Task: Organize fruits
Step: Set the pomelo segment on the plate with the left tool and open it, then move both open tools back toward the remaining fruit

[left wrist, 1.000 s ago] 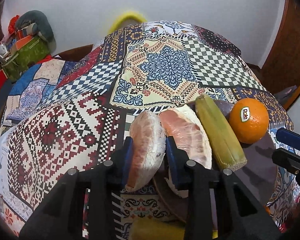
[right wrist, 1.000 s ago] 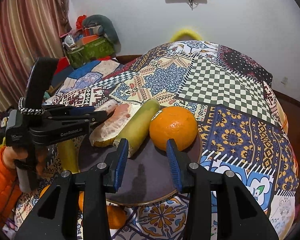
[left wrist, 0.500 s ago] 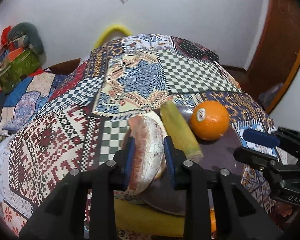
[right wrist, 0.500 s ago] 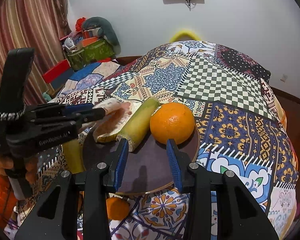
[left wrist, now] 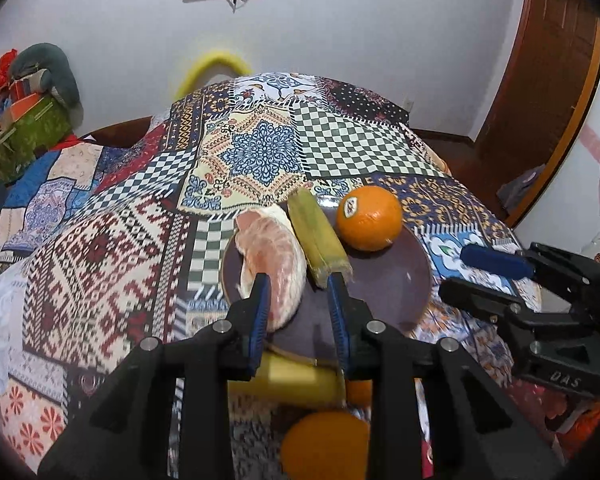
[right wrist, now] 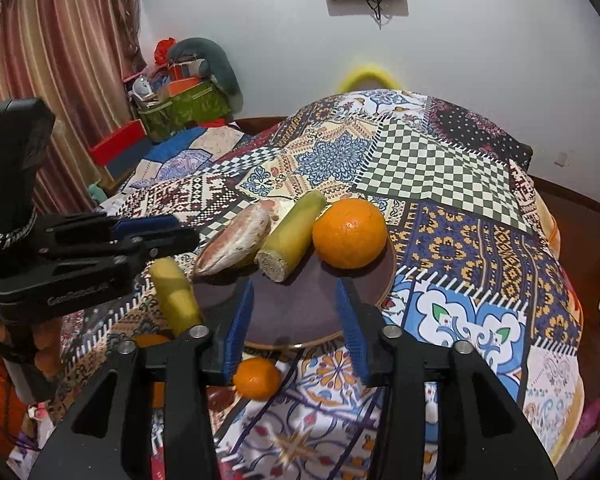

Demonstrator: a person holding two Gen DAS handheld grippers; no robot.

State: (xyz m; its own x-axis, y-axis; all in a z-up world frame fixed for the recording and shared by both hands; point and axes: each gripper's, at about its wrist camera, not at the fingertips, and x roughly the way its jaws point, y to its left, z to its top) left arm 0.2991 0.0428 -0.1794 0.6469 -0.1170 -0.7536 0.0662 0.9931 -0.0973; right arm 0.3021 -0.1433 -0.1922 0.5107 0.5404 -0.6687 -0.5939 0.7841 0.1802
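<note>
Left tool [left wrist: 300, 312] parted, empty, at plate [left wrist: 384, 300] 6 o'clock rim. Pomelo wedge [left wrist: 274, 260], sugarcane piece [left wrist: 318, 240], orange [left wrist: 369, 218] on plate. Right tool [right wrist: 294, 320] wide, empty. Small orange [right wrist: 257, 378] clear only in right view.

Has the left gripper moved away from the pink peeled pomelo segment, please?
Yes: the left gripper opened and drew back toward the brown plate's near rim, leaving the pomelo segment resting there.

Sitting on one dark plate [right wrist: 384, 276] are one large orange [right wrist: 350, 233], one sugarcane piece [right wrist: 290, 236] and one peeled pomelo segment [right wrist: 236, 244]. Lying off it are one yellow piece [right wrist: 175, 296] and two small oranges [right wrist: 257, 378] [left wrist: 326, 444].
</note>
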